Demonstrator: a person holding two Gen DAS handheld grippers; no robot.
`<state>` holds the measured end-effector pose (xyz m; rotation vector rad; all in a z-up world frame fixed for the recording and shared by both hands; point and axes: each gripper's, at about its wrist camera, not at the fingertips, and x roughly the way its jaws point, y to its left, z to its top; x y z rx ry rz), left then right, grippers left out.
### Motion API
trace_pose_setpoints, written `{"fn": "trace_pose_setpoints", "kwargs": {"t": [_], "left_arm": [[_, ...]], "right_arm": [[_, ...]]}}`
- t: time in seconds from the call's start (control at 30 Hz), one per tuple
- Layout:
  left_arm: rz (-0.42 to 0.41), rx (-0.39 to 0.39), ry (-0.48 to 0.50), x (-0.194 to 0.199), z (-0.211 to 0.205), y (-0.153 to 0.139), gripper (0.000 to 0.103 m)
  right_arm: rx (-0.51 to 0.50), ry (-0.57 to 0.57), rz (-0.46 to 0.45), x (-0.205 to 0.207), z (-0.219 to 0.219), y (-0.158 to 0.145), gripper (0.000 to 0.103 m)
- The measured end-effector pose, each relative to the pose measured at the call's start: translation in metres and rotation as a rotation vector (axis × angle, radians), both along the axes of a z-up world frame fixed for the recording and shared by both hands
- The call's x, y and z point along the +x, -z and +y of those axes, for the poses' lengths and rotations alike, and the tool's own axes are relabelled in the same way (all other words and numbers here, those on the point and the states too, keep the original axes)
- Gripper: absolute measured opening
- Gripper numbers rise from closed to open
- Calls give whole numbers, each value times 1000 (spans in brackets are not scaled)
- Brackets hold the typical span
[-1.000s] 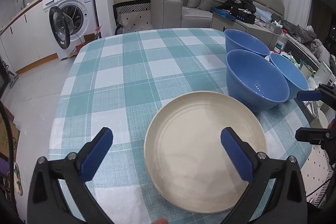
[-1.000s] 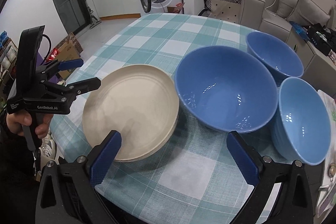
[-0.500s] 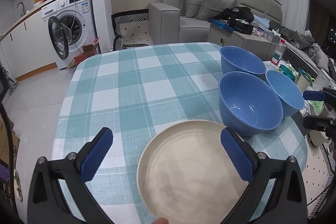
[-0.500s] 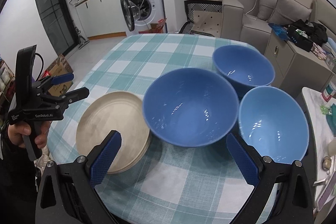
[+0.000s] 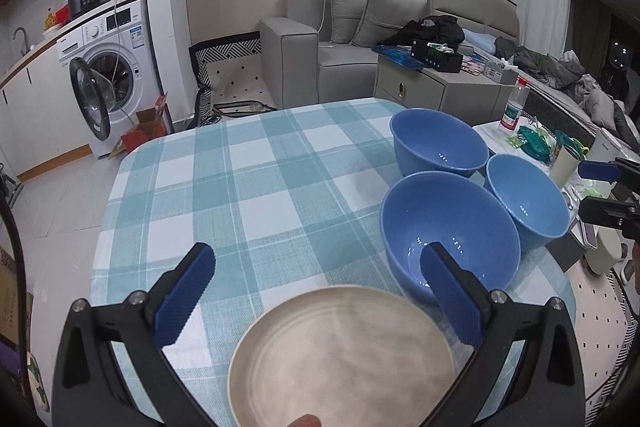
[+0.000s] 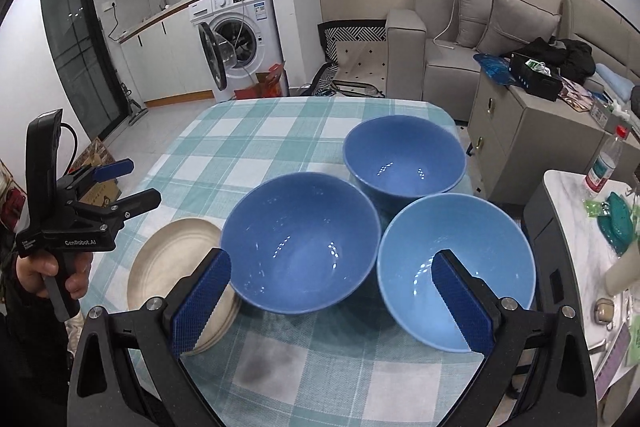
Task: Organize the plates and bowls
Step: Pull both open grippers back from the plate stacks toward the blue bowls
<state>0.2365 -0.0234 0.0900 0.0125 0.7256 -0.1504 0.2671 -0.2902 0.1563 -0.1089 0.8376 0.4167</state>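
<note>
Nothing is stacked yet: three blue bowls (image 6: pixel 300 243) sit apart at the tabletop's (image 6: pixel 256 135) three o'clock, the plate (image 5: pixel 340 355) at six. Both tongs, left (image 5: pixel 320 291) and right (image 6: pixel 332 303), gape empty.

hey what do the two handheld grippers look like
Both the left gripper and the right gripper have black frames with silver screws and blue ridged finger pads. The left one carries white GenRobot.AI lettering, a black cable and a pistol handle.
</note>
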Motion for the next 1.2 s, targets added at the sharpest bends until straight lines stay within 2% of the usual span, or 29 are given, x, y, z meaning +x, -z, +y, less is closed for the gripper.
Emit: {"fn": "trace_pose_setpoints", "kwargs": {"t": [0.43,0.73,1.2], "left_arm": [[-28,33,53,28,-27,-15,103],[-17,36,68,46,-37,-17,103],[-29,36,100,68,-60,-24,103]], "right_arm": [[5,58,-23,17,-28,-16,102],[0,84,-19,31,-38,-16,102],[45,152,-31,61,-52,-17,102]]}}
